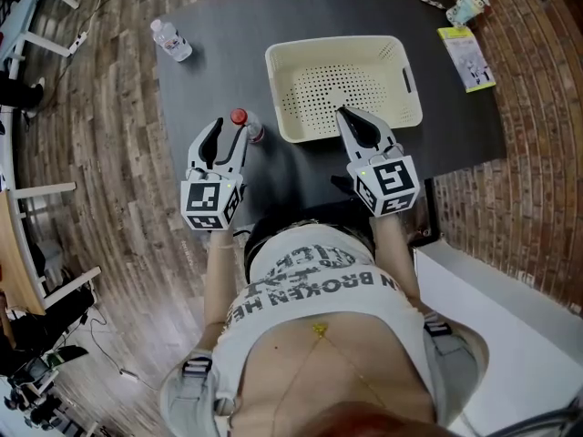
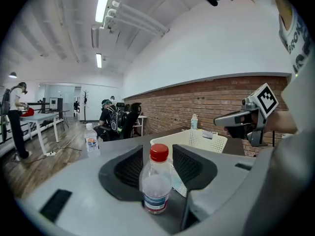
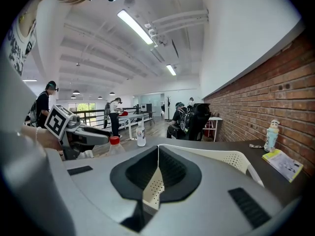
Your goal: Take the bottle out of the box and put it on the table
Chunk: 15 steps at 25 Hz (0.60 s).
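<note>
bottle (image 1: 244,127): upright on table (image 1: 228,53), just left of box (image 1: 337,45), already out | left gripper (image 1: 228,137): jaws apart either side of bottle, not pressing | right gripper (image 3: 156,154): clamped on box's near rim | next, likely: draw left claw straight back and level so neither jaw tips the bottle | surface: dark flat tabletop, second bottle (image 1: 171,41) far left | room: wood floor, brick wall right

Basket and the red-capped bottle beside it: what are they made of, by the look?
Basket: looks like moulded plastic, cream, slightly matte. The perforated floor, slotted handle and rounded rim point that way.
Bottle: most likely thin clear plastic, glossy, with a printed label band. Its red cap is opaque and smooth, probably plastic too.
</note>
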Motion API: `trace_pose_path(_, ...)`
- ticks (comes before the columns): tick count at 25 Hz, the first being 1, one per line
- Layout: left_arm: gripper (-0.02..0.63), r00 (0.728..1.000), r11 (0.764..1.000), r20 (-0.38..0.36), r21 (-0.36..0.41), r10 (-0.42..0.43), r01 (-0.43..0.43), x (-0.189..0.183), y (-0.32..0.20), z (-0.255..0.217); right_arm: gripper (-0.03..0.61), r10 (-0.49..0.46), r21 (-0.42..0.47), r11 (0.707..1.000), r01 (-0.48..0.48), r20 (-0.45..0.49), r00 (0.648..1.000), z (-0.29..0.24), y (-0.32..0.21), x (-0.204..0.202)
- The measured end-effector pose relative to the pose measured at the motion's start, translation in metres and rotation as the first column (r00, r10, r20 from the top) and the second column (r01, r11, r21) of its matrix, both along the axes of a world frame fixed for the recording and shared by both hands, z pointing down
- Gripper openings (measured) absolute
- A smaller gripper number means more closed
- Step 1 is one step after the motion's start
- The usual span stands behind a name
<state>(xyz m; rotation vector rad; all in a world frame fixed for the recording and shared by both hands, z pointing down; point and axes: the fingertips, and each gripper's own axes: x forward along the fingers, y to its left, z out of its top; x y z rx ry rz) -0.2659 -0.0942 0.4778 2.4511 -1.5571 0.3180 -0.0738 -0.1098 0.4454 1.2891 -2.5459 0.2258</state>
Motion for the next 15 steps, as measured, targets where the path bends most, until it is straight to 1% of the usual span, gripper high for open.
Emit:
trace_pose_path(4, 0.167, 1.000, 1.000, 0.007, 0.027, -0.009, 0.009, 0.000, 0.006, -0.011, 0.009, -0.009, 0.017, 1.000, 0.009, -0.001, 1.000, -0.003, 0.000, 0.004)
trace_pose_path(7, 0.153, 0.998, 0.998, 0.046, 0.032, 0.047, -0.048, 0.014, 0.010, -0.014, 0.009, -0.007, 0.023, 1.000, 0.007, -0.007, 1.000, -0.003, 0.000, 0.006)
trace_pose_path(9, 0.144, 0.995, 0.996, 0.056, 0.026, 0.088, -0.090, 0.024, 0.012, -0.014, 0.009, -0.001, 0.021, 1.000, 0.002, -0.009, 1.000, -0.002, 0.000, 0.008)
trace_pose_path(10, 0.114, 0.994, 0.995, 0.052, 0.027, 0.100, -0.101, 0.029, 0.012, -0.014, 0.009, 0.002, 0.019, 1.000, -0.001, -0.011, 1.000, -0.001, 0.001, 0.009)
trace_pose_path(12, 0.023, 0.993, 0.993, 0.030, 0.030, 0.113, -0.114, 0.036, 0.013, -0.013, 0.009, 0.006, 0.014, 1.000, -0.006, -0.013, 1.000, 0.002, 0.004, 0.012)
trace_pose_path(15, 0.008, 0.990, 0.990, -0.025, 0.018, 0.140, -0.140, 0.048, 0.014, -0.012, 0.009, 0.006, 0.015, 1.000, -0.006, -0.006, 1.000, 0.004, 0.008, 0.013)
